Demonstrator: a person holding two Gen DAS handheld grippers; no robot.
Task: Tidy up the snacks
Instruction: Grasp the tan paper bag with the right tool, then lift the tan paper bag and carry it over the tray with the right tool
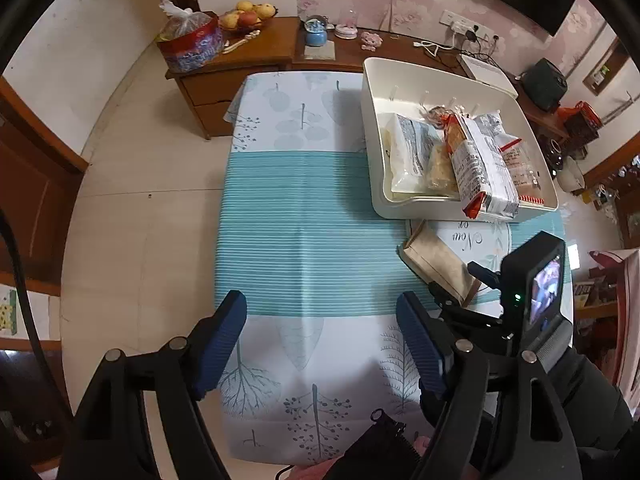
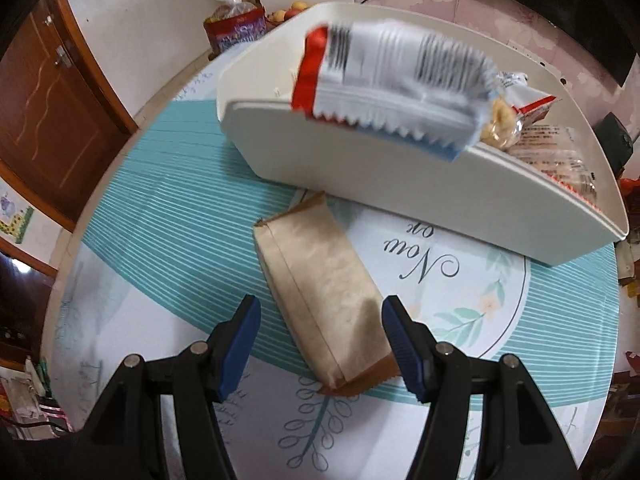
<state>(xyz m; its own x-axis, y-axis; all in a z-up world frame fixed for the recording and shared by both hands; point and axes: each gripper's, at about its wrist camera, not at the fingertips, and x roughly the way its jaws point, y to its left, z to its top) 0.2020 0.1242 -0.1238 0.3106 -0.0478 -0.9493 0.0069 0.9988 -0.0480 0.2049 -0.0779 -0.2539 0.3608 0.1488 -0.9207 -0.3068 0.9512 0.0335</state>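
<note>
Right wrist view: the right gripper [image 2: 320, 344] hangs part-open over the brown paper packet [image 2: 320, 300], blue pads either side of its near end, not yet pressing. The packet lies on the tablecloth [image 2: 160, 200] just before the white bin [image 2: 400, 196], where the other snacks sit, a red-and-white packet [image 2: 392, 84] overhanging the rim. A good grasp would likely centre the pads across the packet's narrow width, close gently, then lift clear of that overhang. The left gripper [image 1: 320, 344] is open and empty over bare cloth.
</note>
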